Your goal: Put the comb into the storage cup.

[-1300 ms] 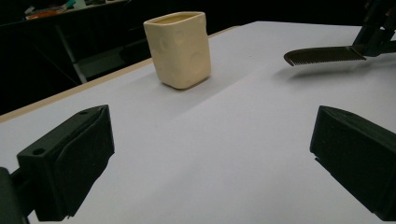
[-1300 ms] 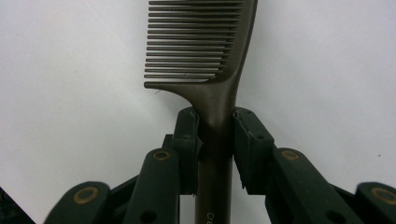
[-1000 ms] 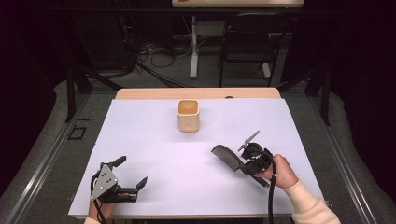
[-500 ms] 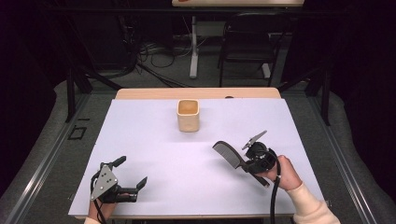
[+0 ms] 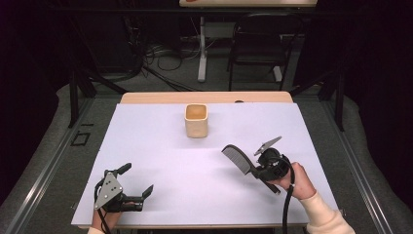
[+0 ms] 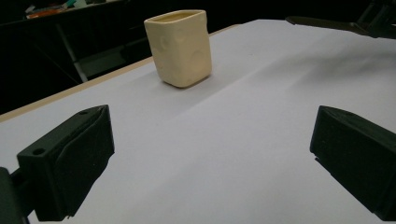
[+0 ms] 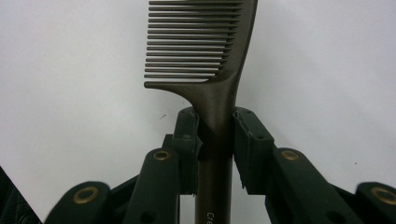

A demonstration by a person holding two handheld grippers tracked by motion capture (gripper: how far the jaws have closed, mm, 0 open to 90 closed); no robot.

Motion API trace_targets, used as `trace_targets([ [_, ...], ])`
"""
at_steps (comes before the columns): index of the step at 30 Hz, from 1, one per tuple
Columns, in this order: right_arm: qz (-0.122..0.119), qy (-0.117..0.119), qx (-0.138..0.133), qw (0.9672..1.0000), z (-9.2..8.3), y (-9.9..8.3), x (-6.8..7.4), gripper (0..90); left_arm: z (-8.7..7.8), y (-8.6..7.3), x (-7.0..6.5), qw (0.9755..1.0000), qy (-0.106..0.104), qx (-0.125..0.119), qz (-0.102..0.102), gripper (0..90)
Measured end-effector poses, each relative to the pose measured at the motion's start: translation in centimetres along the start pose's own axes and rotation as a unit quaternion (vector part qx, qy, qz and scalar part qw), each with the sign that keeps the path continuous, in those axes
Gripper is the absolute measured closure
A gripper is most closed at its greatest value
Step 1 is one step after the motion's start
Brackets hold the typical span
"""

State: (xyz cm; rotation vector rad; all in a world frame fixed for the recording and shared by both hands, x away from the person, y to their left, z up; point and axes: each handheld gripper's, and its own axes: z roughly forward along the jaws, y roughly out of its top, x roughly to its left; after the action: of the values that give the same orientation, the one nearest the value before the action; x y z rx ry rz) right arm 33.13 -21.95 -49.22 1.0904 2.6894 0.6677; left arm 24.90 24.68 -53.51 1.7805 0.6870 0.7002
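A dark comb (image 5: pixel 237 157) is held above the white table sheet at the right, its toothed end pointing up and left. My right gripper (image 5: pixel 254 170) is shut on its handle; in the right gripper view both pads press the comb (image 7: pixel 210 51) at the handle just below the teeth. A cream square cup (image 5: pixel 196 120) stands upright at the middle back of the sheet, and the same cup (image 6: pixel 180 46) shows ahead in the left gripper view. My left gripper (image 5: pixel 136 183) rests low at the front left, jaws wide open with nothing between them.
The white sheet (image 5: pixel 160 146) covers a wooden table whose far edge (image 5: pixel 160 98) shows behind the cup. A black chair (image 5: pixel 258 44) and cables stand on the floor beyond. Bare sheet lies between the two grippers.
The right hand has shifted slightly with the comb, which has tilted a little; the grip is the same. The left gripper and the cup have not moved.
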Motion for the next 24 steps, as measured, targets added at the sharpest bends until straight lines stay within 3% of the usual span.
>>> trace_targets([
  [24, -0.009, -0.008, -0.047, 0.9988, -0.53, 0.16, 0.09, 72.1, -0.25, 0.01, -0.01, 1.0, 0.007, -0.003, 0.001, 0.0],
])
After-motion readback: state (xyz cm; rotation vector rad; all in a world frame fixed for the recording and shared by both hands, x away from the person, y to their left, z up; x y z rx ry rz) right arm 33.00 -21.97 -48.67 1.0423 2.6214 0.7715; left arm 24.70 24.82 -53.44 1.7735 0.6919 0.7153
